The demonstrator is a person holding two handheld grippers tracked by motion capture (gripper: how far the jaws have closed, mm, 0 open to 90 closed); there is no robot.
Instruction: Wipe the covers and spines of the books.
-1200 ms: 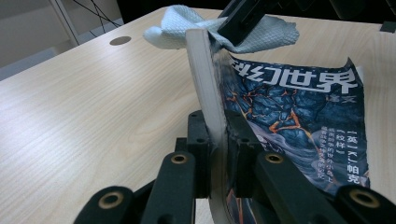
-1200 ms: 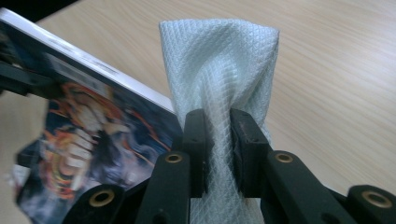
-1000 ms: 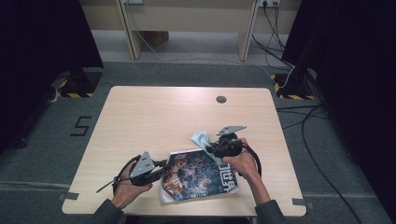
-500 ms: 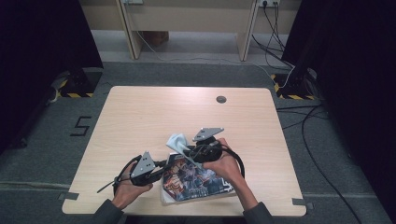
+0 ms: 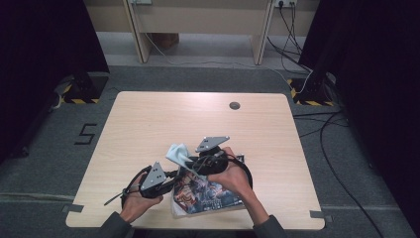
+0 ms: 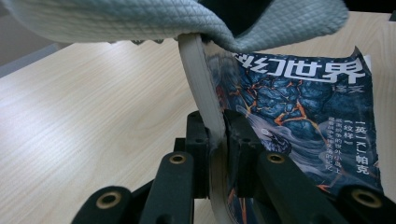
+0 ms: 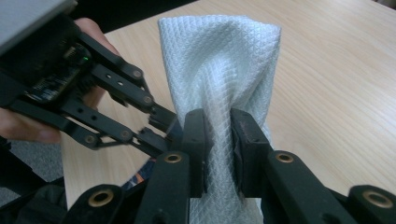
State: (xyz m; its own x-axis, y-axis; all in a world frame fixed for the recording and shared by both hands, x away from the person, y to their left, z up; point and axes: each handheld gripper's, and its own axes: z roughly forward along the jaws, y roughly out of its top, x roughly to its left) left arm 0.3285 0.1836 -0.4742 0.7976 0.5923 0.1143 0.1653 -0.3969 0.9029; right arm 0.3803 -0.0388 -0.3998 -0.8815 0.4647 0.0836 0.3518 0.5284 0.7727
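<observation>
While the left gripper is pinching the magazine by its left edge at the desk's near edge, the right gripper, just beyond, is clamping a pale cloth above the cover.

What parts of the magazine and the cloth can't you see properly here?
- Magazine: in the high view the right hand covers its top, and the cover print is too small to read.
- Magazine: in the left gripper view the cloth hides its top edge.
- Cloth: in the right gripper view its lower end is hidden behind the right gripper.
</observation>
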